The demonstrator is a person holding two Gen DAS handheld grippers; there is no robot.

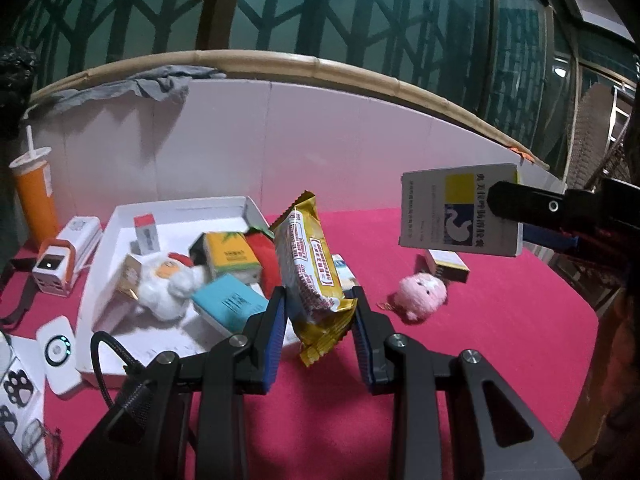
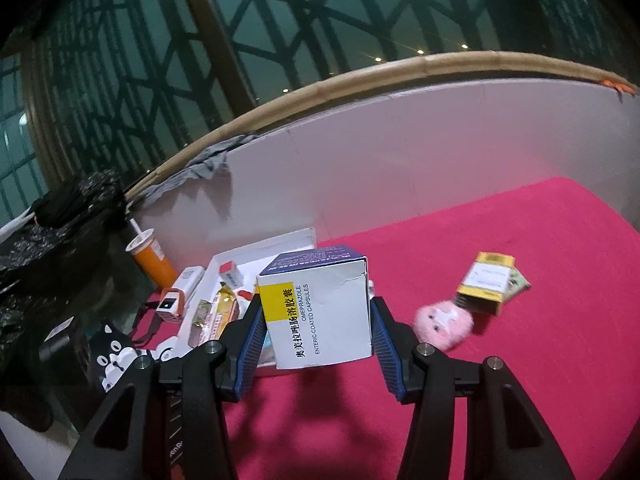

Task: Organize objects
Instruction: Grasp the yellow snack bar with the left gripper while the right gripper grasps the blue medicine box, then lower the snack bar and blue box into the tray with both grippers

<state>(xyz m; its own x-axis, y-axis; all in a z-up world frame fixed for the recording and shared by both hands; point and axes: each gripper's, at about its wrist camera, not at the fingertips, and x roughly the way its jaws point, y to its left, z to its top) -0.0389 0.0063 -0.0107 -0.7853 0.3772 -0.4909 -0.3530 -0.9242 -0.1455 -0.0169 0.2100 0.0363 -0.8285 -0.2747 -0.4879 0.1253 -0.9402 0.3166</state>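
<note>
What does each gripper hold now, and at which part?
Left gripper: yellow crinkly snack packet, clamped near its lower end. Right gripper: white cardboard omeprazole box, clamped on its two opposite sides.

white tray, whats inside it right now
In the white tray: a white plush chicken, a teal box, a yellow-green box, a red plush and a small red-topped box. The snack packet in the left gripper hides the tray's right side.

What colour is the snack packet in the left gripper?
Yellow with red-and-white print. The snack packet shows best in the left wrist view, in the left gripper.
</note>
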